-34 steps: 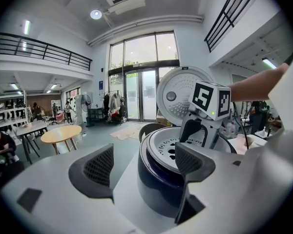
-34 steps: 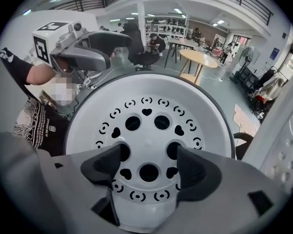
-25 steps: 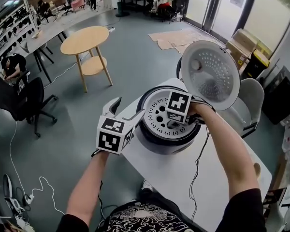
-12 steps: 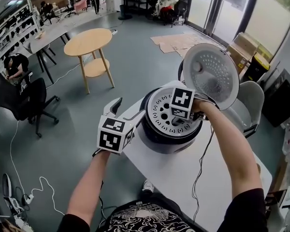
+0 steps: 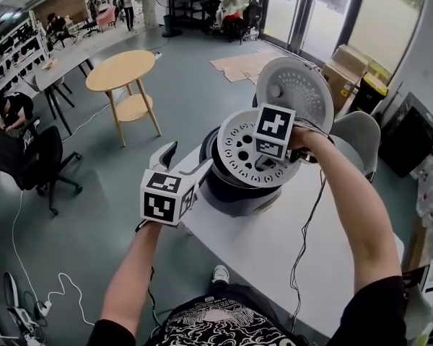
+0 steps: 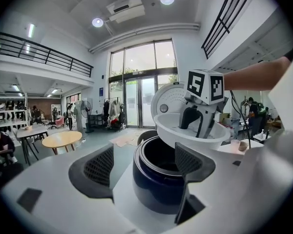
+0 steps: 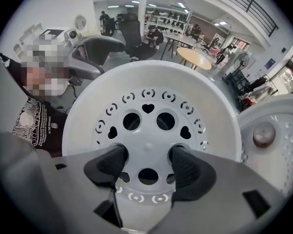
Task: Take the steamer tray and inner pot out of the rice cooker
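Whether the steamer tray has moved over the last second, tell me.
Yes. The steamer tray has risen out of the rice cooker: it sat inside the rim, now it hangs tilted above it.

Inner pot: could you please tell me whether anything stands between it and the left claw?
Partly. The steamer tray, held tilted by the right claw, hangs above the inner pot's far side. The near part of the opening lies uncovered before the open left claw.

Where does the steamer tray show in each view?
Head view: steamer tray just right of centre.
Left gripper view: tray right of centre, slightly above the middle.
Right gripper view: tray fills the centre.
Shared landmark: the open rice cooker lid.
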`<state>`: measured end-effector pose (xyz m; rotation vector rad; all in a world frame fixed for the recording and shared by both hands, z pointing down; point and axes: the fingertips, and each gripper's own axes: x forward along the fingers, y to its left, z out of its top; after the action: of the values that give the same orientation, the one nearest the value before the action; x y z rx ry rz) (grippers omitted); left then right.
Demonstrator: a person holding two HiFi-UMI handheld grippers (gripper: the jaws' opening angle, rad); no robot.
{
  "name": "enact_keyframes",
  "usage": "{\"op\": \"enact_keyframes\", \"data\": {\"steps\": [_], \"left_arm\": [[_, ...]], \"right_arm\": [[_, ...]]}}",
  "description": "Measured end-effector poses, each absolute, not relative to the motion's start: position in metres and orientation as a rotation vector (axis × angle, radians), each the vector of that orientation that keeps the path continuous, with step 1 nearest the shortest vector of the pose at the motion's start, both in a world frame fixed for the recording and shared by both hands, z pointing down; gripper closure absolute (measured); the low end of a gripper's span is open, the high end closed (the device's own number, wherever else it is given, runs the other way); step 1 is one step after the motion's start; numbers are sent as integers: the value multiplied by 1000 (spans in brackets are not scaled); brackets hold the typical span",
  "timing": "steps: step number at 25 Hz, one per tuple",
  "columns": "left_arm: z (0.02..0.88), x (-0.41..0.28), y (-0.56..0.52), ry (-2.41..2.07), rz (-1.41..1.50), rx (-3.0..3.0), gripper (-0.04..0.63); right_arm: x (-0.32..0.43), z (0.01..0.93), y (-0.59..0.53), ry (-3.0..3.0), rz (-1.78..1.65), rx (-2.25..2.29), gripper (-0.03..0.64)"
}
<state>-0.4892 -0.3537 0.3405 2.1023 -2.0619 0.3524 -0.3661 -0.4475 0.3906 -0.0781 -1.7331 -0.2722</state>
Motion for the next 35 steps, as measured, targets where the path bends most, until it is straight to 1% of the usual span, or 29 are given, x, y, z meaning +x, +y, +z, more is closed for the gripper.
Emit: {"op": "enact_keyframes", "data": {"steps": [8,17,24,29,35], "left_arm": [[322,-441,-298,-2013,328,2190,212],[343,-334,-256,-1844,338,2347,212],[342,-238,-231,-1690,334,2469,212],[352,-177,-232,-1537,365,2552,212],[373,-54,-241,-1358,437,2636,212]], "right_arm": [[-315,352,-385,-1801,-219,24,304],[-209,360,-318,-1795,-137,142,304],[-104,372,-267,-1770,-13,243,304],[-36,387,-249,-1747,97,329,304],[96,420,-232,-1723,230,433,304]]}}
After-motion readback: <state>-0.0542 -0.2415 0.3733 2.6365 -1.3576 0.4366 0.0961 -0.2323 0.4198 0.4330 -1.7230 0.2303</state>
